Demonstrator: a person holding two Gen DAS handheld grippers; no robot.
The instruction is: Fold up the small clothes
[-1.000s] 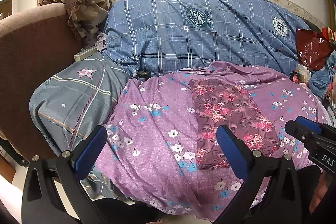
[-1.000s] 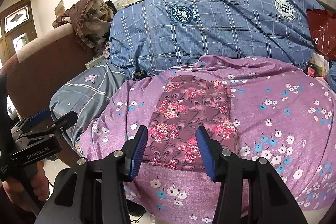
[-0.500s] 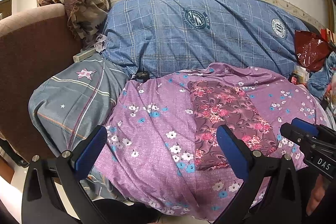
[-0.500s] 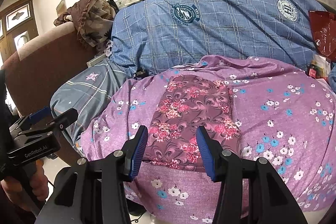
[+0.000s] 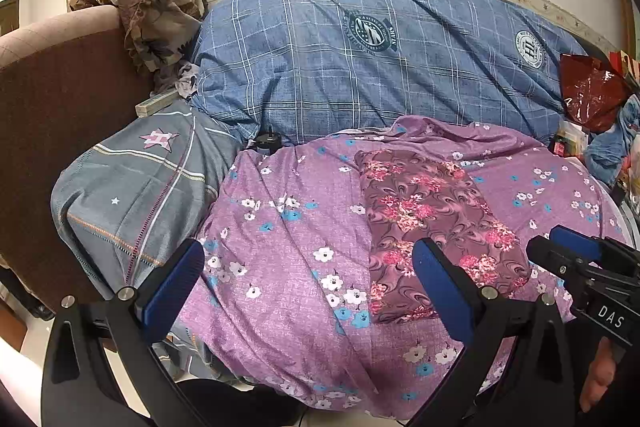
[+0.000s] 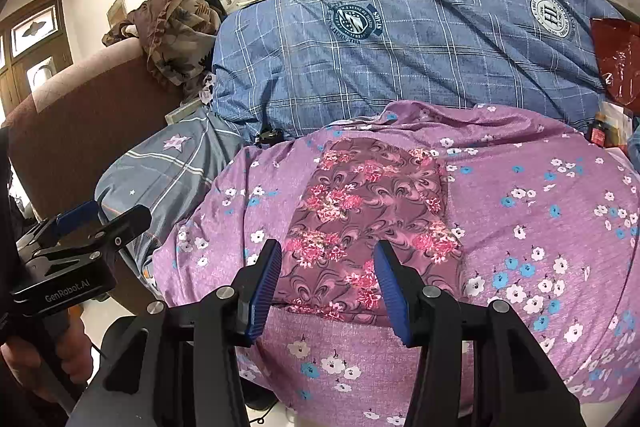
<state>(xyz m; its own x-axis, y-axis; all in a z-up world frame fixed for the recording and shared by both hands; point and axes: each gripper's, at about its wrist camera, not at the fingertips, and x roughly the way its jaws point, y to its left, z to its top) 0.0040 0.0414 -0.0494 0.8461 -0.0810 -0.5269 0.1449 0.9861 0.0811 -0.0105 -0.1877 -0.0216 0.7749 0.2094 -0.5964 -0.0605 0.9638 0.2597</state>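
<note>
Item: floral maroon garment (image 6: 368, 223), lying flat as a long folded panel on a purple flowered bedcover (image 6: 540, 227), its near edge by the front of the cushion, its far edge toward the blue plaid quilt (image 6: 400, 47). Left gripper (image 5: 308, 291): jaws wide apart, empty, held above the bedcover to the left of the garment. Right gripper (image 6: 326, 287): jaws roughly half open, empty, poised just short of the garment's near edge, not touching. Step in hand, as judged: pause between folds, one lengthwise fold apparently done. Next move likely calls for pinching the near edge and carrying it to the far edge, halving the panel without dragging the bedcover.
</note>
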